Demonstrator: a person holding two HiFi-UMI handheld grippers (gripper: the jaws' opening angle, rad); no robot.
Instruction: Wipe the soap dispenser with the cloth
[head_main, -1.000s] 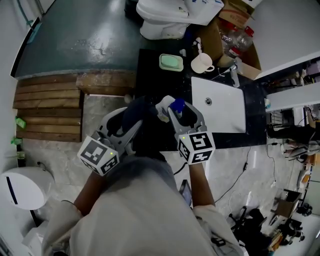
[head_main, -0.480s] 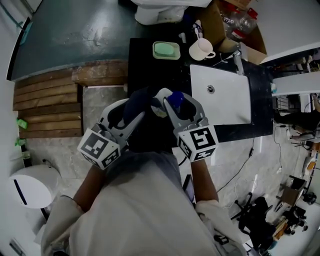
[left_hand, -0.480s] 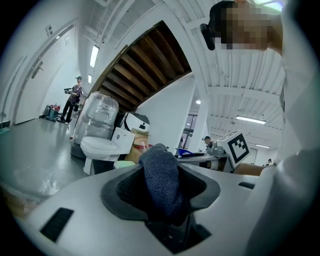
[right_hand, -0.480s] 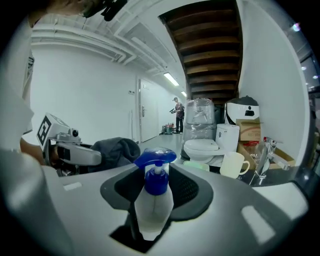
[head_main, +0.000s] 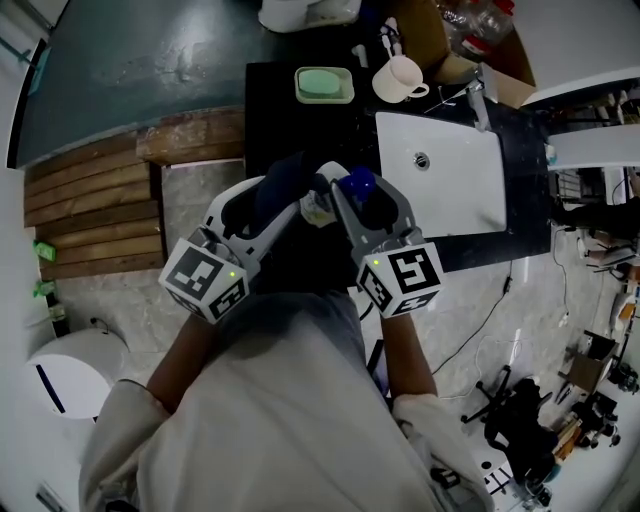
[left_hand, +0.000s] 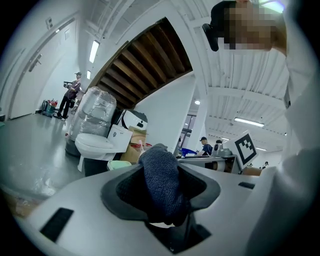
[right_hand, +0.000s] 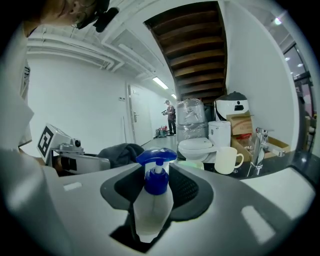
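Observation:
My right gripper (head_main: 356, 198) is shut on a soap dispenser (head_main: 322, 208), a pale bottle with a blue pump head (head_main: 357, 183), held above the counter's near edge. In the right gripper view the dispenser (right_hand: 154, 200) stands upright between the jaws of the right gripper (right_hand: 155, 192). My left gripper (head_main: 283, 200) is shut on a dark blue cloth (head_main: 285, 180), bunched just left of the bottle; whether they touch I cannot tell. In the left gripper view the cloth (left_hand: 161, 187) fills the gap of the left gripper (left_hand: 162, 196).
A black counter (head_main: 265, 110) carries a white sink (head_main: 450, 190) with a tap (head_main: 478, 105), a green soap dish (head_main: 324, 85) and a cream mug (head_main: 398, 78). Wooden steps (head_main: 90, 210) lie to the left, a white bin (head_main: 65, 375) at lower left.
My left gripper has carried the cloth rightward, closer to the dispenser. The right gripper has shifted a little while keeping the bottle in its jaws.

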